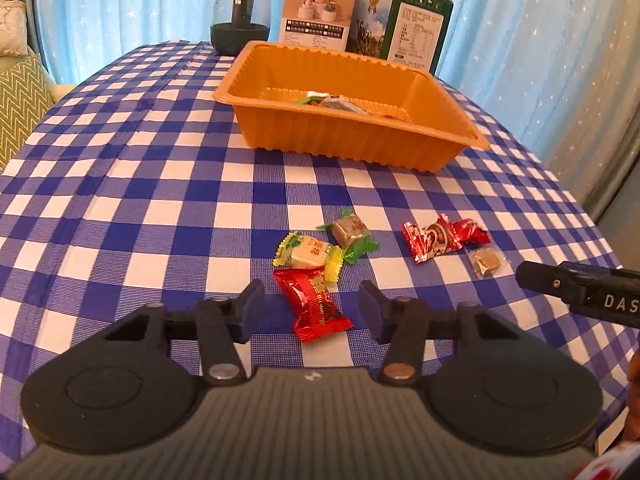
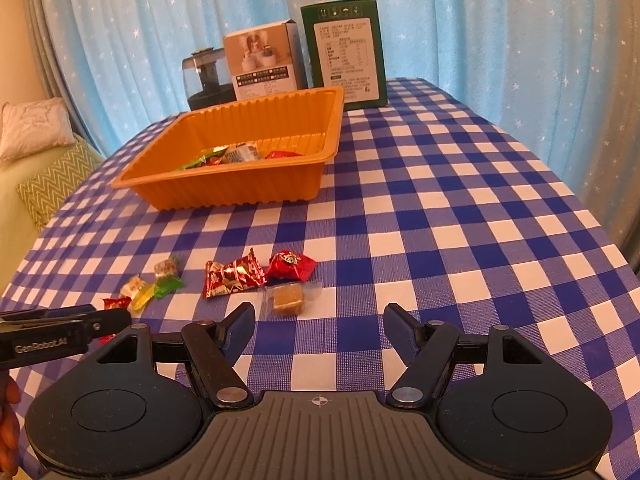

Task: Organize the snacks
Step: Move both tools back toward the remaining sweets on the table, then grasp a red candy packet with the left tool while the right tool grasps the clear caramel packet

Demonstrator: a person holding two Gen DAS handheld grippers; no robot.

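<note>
Candy in a shiny red wrapper point(image 1: 314, 304) lies between the spread fingers of the left gripper point(image 1: 310, 300), low in the left wrist frame; close squarely across its middle. Right wrist view: right gripper point(image 2: 319, 326) stands apart and empty, the small brown clear-wrapped sweet point(image 2: 287, 299) just above. Ribbed orange plastic tray point(image 2: 224, 192) waits upper left.

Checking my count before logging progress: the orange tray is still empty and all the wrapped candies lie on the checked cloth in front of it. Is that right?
Not quite. The orange tray is not empty: the right wrist view shows several wrapped snacks already inside it. The rest holds: more wrapped candies lie on the checked cloth in front of it.
</note>
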